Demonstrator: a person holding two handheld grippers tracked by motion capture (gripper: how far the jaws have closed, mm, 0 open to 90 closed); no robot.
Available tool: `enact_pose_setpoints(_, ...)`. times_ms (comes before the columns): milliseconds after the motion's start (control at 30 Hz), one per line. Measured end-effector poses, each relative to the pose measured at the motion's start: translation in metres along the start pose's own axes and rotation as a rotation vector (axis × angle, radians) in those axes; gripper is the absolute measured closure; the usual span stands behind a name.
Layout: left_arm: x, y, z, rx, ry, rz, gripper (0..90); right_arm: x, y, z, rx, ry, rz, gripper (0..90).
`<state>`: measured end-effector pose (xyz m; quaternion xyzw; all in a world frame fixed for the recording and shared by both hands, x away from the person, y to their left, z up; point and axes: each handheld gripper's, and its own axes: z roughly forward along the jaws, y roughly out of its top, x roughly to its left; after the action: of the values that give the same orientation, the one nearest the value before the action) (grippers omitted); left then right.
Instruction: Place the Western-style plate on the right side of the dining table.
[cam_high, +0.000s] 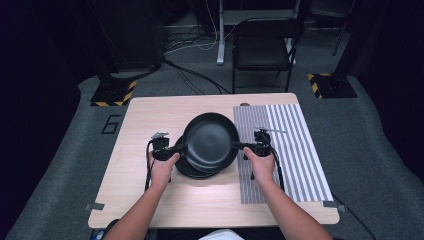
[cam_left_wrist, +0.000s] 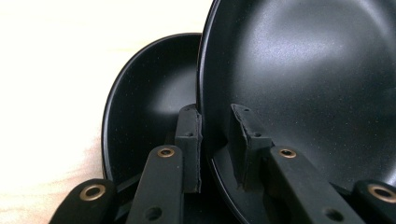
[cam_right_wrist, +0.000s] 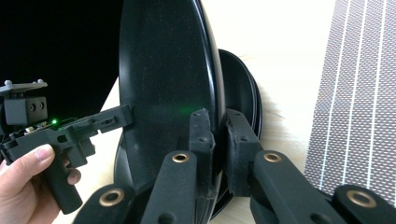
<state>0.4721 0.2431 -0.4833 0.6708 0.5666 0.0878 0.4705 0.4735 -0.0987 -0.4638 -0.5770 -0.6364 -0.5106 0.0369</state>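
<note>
I've got both forearms coming in from the near edge of the table (cam_high: 150, 210), and there's a good stretch of bare wood in front of me there, nothing lying on it. My left gripper (cam_high: 176, 150) has its jaws clamped on the left rim of the top plate (cam_high: 210, 140); in the left gripper view one pad sits inside the plate (cam_left_wrist: 303, 79) and the other outside, pressing its edge between them. My right gripper (cam_high: 241, 146) is closed on the opposite rim, and in the right gripper view both pads pinch that rim tight, with the plate (cam_right_wrist: 163, 93) standing edge-on between them. So the black plate is held from both sides, lifted and overhanging a second black plate (cam_high: 192, 167) that lies flat on the wood just below it and toward me. In the left gripper view that lower plate (cam_left_wrist: 149, 98) shows its curved rim just beside the held one, close but apart. To my right the striped mat (cam_high: 285, 150) runs from the near side toward the far edge, its left border right under my right hand (cam_high: 261, 165), and most of it is open. Left of the plates, the wood is free out to the table's left edge. Past the far edge there's grey floor, with a folding chair (cam_high: 264, 50) standing well back.
</note>
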Motion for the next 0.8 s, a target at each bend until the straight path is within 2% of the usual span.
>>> enact_pose_setpoints(167, -0.002, 0.002, -0.002, -0.004, -0.002, 0.004, 73.9, 0.000, 0.001, -0.002, 0.005, 0.011, 0.021, 82.7)
enact_pose_setpoints(400, -0.006, 0.005, -0.006, -0.008, 0.003, 0.035, 73.6, -0.001, 0.004, -0.006, 0.017, 0.031, 0.060, 82.6)
enact_pose_setpoints(600, -0.007, 0.006, -0.005, -0.012, -0.010, 0.033, 73.5, -0.006, 0.005, -0.007, 0.035, 0.051, 0.097, 82.2)
enact_pose_setpoints(800, -0.012, 0.007, -0.003, -0.020, -0.015, 0.044, 73.8, -0.016, 0.003, -0.008, 0.051, 0.074, 0.176, 82.2)
